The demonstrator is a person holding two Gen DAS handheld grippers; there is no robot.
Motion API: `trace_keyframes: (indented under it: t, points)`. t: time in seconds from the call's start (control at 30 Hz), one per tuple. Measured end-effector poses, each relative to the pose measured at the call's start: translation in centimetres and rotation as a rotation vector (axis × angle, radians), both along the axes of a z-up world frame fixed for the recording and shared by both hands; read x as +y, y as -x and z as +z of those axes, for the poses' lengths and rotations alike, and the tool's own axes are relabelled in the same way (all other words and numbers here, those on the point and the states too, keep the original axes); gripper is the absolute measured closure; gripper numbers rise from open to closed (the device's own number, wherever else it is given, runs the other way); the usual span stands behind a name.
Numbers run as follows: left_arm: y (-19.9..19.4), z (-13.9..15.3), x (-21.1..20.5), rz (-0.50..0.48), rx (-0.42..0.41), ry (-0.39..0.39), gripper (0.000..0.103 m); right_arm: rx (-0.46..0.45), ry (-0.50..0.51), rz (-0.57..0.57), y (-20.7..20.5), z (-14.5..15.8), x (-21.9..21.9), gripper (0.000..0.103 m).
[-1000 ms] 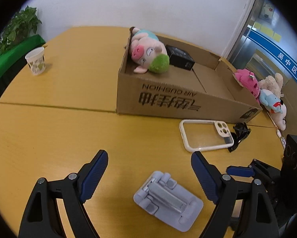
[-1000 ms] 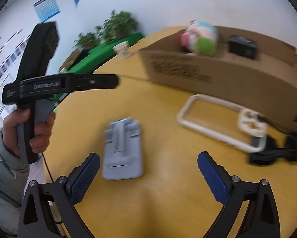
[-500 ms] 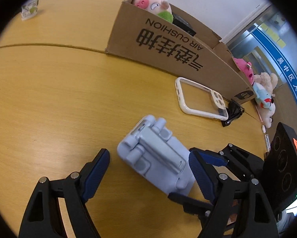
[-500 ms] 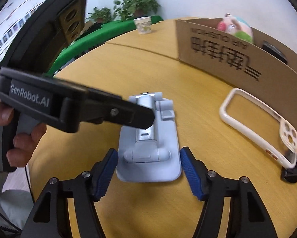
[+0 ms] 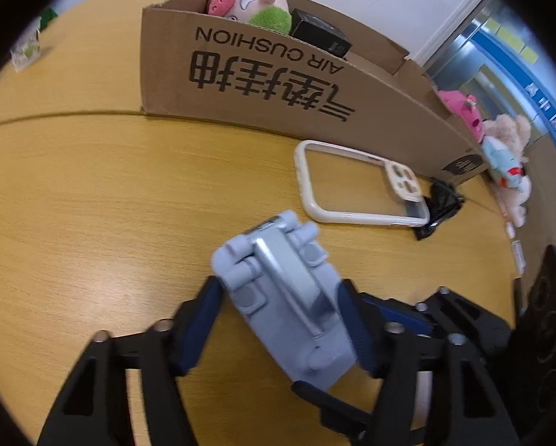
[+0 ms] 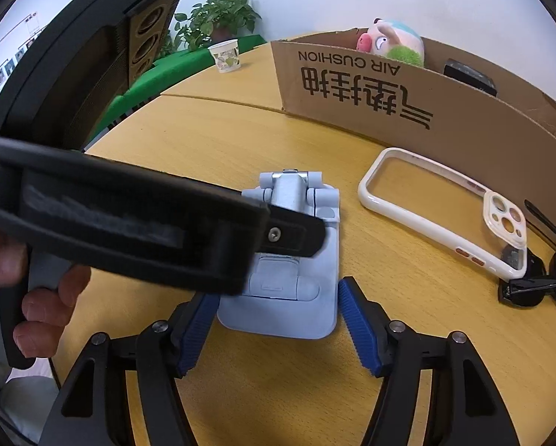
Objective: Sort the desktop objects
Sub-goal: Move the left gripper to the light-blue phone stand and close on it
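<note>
Both tongs dropped onto grey phone stand (image 5: 285,308); left tongs (image 5: 278,319) closing around it, right tongs (image 6: 278,316) pinching its base.

1. Left black two-finger gripper with blue ribbed pads (image 5: 278,319): angled steeply down, jaws closing around the pale grey folding phone stand (image 5: 285,304).
2. Right black blue-padded gripper (image 6: 278,316): tilted down, pads flanking the stand's near end, contact unclear.
3. Bare hand (image 6: 36,297) wrapped round the left handle.
</note>
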State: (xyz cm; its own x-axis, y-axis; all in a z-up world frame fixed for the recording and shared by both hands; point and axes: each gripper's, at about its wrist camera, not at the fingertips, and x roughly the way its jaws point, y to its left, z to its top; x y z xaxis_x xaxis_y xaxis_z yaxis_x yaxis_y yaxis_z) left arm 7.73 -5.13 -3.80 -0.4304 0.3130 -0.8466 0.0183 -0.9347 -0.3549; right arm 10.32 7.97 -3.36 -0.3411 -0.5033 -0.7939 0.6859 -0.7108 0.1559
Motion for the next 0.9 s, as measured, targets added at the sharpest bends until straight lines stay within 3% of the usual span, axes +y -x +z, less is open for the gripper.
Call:
trace_keyframes:
  t: [0.07,0.17,0.27,0.47,0.53,0.6,0.67,0.73,0.83,0.9]
  points:
    - [-0.1,0.0,-0.3,0.010,0.001,-0.016,0.051,-0.002,0.010,-0.007,0.3,-0.1,-0.1,0.042]
    - [-0.2,-0.1,-0.7,0.030,0.001,-0.024,0.056,0.004,0.042,-0.008,0.4,0.2,0.1,0.067]
    - [-0.1,-0.1,-0.5,0.031,0.005,0.012,0.058,0.037,0.013,0.016,0.1,0.4,-0.6,0.070]
    - [0.0,-0.2,-0.4,0.019,0.003,0.004,0.058,-0.016,0.062,-0.001,0.3,0.1,-0.1,0.066]
    - [-0.1,-0.2,-0.1,0.005,0.002,0.001,0.058,-0.048,0.078,-0.018,0.6,-0.2,0.0,0.054]
    - [-0.1,-0.2,0.4,-0.001,-0.003,0.001,0.058,-0.048,0.093,-0.021,0.4,-0.1,-0.1,0.031]
    - [0.0,-0.1,0.5,0.004,-0.010,0.004,0.058,-0.040,0.099,-0.013,0.2,0.0,-0.7,0.024]
    - [0.0,-0.1,0.5,0.006,-0.015,0.001,0.058,-0.019,0.071,-0.019,0.1,-0.2,-1.2,0.024]
    - [-0.1,-0.1,0.3,0.011,-0.019,-0.018,0.058,0.005,0.054,-0.040,0.4,-0.3,-0.9,0.039]
    - [-0.1,-0.1,0.3,0.011,-0.021,-0.023,0.058,-0.017,0.072,-0.035,0.7,-0.3,-0.5,0.041]
